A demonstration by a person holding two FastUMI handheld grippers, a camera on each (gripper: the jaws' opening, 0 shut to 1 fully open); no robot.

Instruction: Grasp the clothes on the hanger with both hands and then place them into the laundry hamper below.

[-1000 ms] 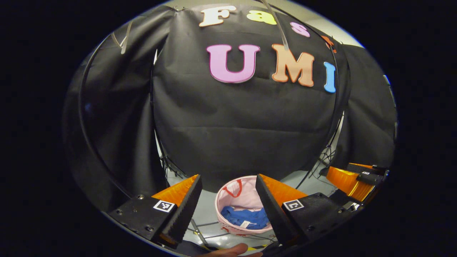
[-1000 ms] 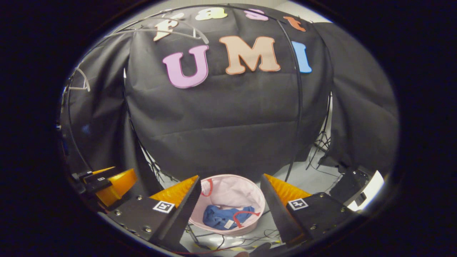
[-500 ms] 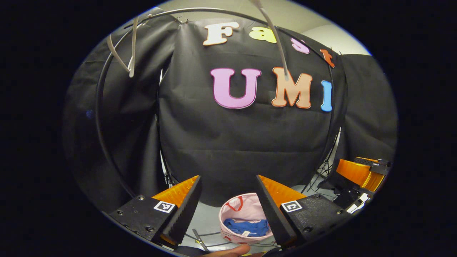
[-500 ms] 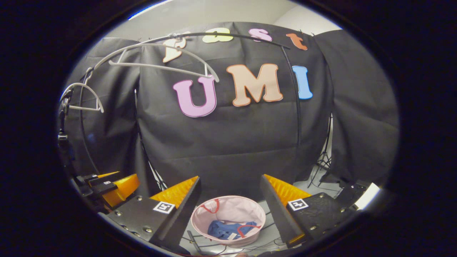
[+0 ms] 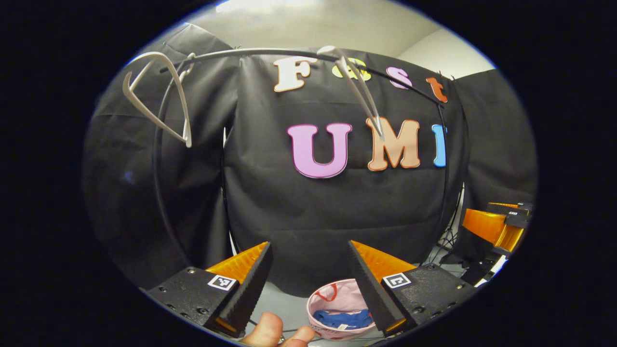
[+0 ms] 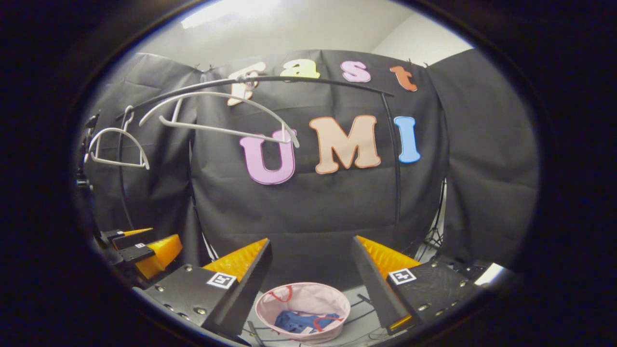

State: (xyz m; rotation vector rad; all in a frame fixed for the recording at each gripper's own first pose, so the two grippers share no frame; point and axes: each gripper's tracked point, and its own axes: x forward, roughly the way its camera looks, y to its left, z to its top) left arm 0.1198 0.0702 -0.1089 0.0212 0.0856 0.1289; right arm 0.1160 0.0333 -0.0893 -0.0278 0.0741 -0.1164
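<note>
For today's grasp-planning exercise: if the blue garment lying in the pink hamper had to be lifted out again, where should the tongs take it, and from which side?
Come from straight above through the hamper's open top; its wall blocks the sides. Pinch a raised fold near the middle of the blue garment, which lies crumpled low in the hamper, avoiding the red handle loop draped across it.
</note>
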